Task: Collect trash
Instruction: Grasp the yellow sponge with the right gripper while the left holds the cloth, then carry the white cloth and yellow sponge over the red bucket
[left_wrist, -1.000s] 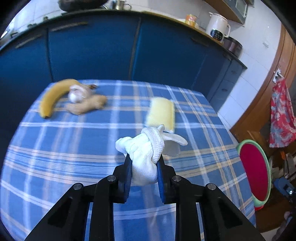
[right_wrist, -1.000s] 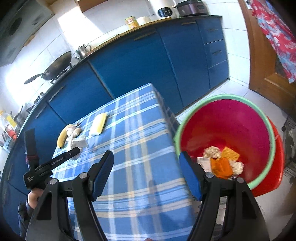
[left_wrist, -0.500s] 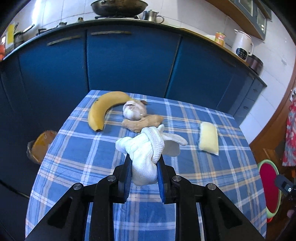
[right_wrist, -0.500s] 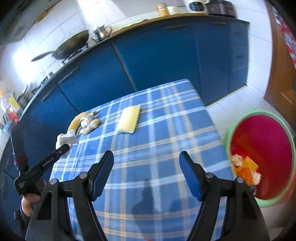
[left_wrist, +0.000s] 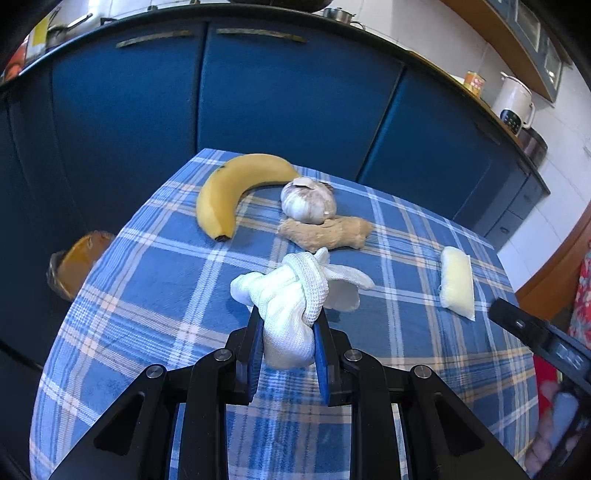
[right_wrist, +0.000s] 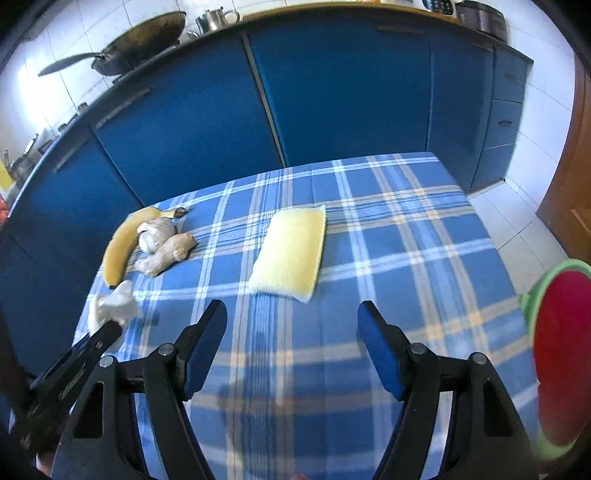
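My left gripper (left_wrist: 288, 325) is shut on a crumpled white cloth wad (left_wrist: 291, 306), held above the blue plaid tablecloth (left_wrist: 155, 302). The same wad (right_wrist: 112, 306) shows at the left of the right wrist view, with the left gripper (right_wrist: 105, 330) beneath it. Beyond it lie a banana (left_wrist: 232, 192), a garlic bulb (left_wrist: 308, 199) and a ginger root (left_wrist: 327, 232). A yellow sponge (right_wrist: 290, 251) lies mid-table, just ahead of my right gripper (right_wrist: 291, 317), which is open and holds nothing. The red bin with a green rim (right_wrist: 561, 350) stands off the table's right edge.
Blue kitchen cabinets (right_wrist: 332, 103) run behind the table, with a wok (right_wrist: 140, 37) and a kettle (left_wrist: 515, 101) on the counter. An orange-lined basket (left_wrist: 75, 262) sits on the floor left of the table. A wooden door (right_wrist: 570, 177) is at the right.
Both grippers swung left across the table. The banana, garlic and ginger came nearer in the left view; the red bin slid to the right edge of the right view. The cloth wad stayed gripped.
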